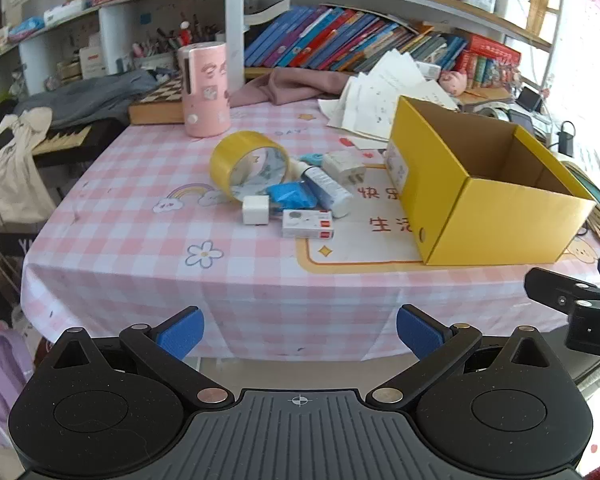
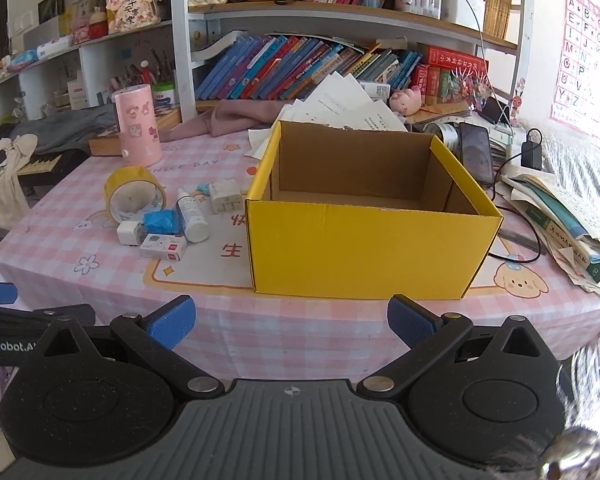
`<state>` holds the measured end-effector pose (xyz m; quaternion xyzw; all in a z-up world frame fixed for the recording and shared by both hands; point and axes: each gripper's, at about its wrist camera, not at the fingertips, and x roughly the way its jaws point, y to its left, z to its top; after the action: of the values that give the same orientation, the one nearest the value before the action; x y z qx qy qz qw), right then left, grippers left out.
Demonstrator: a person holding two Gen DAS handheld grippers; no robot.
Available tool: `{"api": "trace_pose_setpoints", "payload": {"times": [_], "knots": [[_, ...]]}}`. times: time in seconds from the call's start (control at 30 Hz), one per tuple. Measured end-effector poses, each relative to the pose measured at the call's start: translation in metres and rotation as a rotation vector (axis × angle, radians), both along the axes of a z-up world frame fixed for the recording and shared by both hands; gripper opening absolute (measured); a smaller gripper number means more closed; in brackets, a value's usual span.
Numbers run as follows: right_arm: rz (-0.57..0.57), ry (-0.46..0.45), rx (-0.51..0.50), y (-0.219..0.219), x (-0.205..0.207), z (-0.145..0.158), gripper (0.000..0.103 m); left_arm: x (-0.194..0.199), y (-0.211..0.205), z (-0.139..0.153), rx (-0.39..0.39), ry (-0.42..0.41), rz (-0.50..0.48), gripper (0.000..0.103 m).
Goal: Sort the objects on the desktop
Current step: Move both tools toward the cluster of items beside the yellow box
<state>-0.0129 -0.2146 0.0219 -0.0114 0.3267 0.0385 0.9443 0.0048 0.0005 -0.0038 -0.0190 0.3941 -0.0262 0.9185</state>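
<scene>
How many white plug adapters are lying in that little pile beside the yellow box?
2. One small cube charger sits at the pile's near edge beside the tape roll; a larger pronged adapter lies behind the bottle, nearer the yellow box.

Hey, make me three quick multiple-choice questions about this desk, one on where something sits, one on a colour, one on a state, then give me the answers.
1. Where does the tape roll lie relative to the box?
A. inside it
B. to its left in the right wrist view
C. on top of it

2. What colour is the box on the outside?
A. yellow
B. green
C. white

3. What is in the box?
A. the bottle
B. a stack of books
C. nothing that can be seen

Answers: 1 B, the roll rests on the tablecloth among the small items, clear of the box. 2 A, its outer walls are yellow, with brown cardboard inside. 3 C, the visible floor is bare, and the bottle lies outside, beside the roll.
</scene>
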Motion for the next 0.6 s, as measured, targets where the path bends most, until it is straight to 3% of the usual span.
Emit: {"api": "trace_pose_setpoints", "payload": {"times": [0.2, 0.43, 0.6], "knots": [[0.028, 0.002, 0.011, 0.0014, -0.0003, -0.0003, 0.103, -0.0015, -0.0037, 0.0020, 0.002, -0.016, -0.015, 0.103], [0.067, 0.004, 0.078, -0.0019, -0.0021, 0.0007, 0.103, -0.0047, 0.0051, 0.0040, -0.099, -0.049, -0.014, 0.103], [0.074, -0.004, 0.081, -0.0008, -0.0032, 0.0019, 0.103, -0.0041, 0.0041, 0.0018, -0.112, -0.042, -0.015, 0.103]]}}
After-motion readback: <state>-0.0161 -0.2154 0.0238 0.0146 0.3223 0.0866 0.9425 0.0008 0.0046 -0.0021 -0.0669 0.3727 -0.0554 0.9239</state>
